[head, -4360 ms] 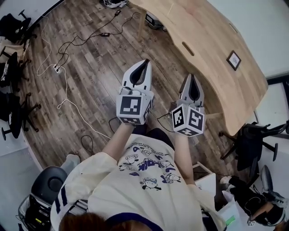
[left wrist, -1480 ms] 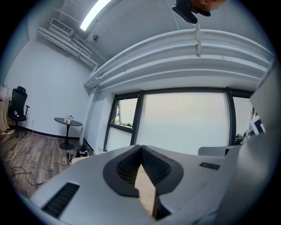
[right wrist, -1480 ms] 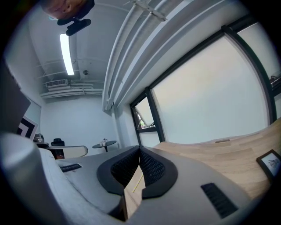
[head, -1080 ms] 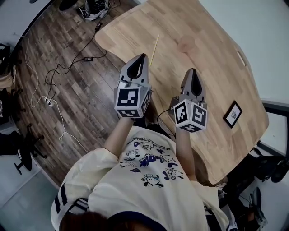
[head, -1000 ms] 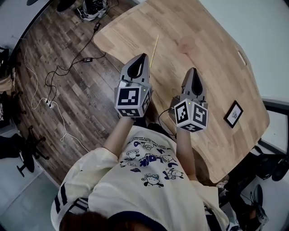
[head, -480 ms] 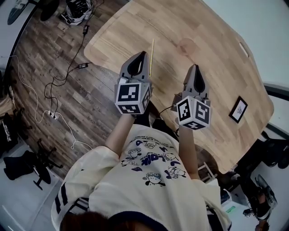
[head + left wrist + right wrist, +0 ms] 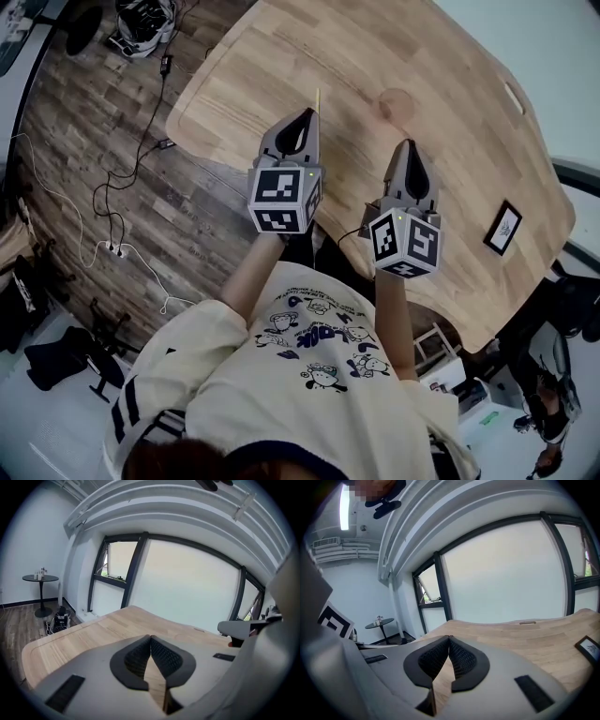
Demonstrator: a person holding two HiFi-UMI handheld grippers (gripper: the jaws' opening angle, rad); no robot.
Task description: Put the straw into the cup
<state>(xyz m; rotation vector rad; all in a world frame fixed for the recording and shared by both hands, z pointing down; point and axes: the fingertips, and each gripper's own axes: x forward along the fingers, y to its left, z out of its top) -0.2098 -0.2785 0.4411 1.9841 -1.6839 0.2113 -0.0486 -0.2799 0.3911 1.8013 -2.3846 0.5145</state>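
Observation:
A thin pale straw (image 7: 318, 97) lies on the wooden table (image 7: 450, 56), its near end hidden behind my left gripper (image 7: 309, 112). To its right stands a clear, faintly pink cup (image 7: 396, 103), seen from above. My right gripper (image 7: 410, 143) is held just short of the cup, above the table's near edge. Both grippers are shut, tips touching, with nothing between them. The left gripper view shows its jaws (image 7: 150, 637) closed over bare tabletop; the right gripper view shows the same (image 7: 449, 637). Neither of these two views shows the straw or the cup.
A small black-framed picture (image 7: 503, 228) lies at the table's right end, also seen in the right gripper view (image 7: 588, 646). Cables (image 7: 131, 178) run over the wood floor on the left. A round side table (image 7: 41, 578) stands by the window wall.
The person has turned and stepped up to the table, so the straw and cup now lie just ahead of the grippers. Both grippers stay shut.

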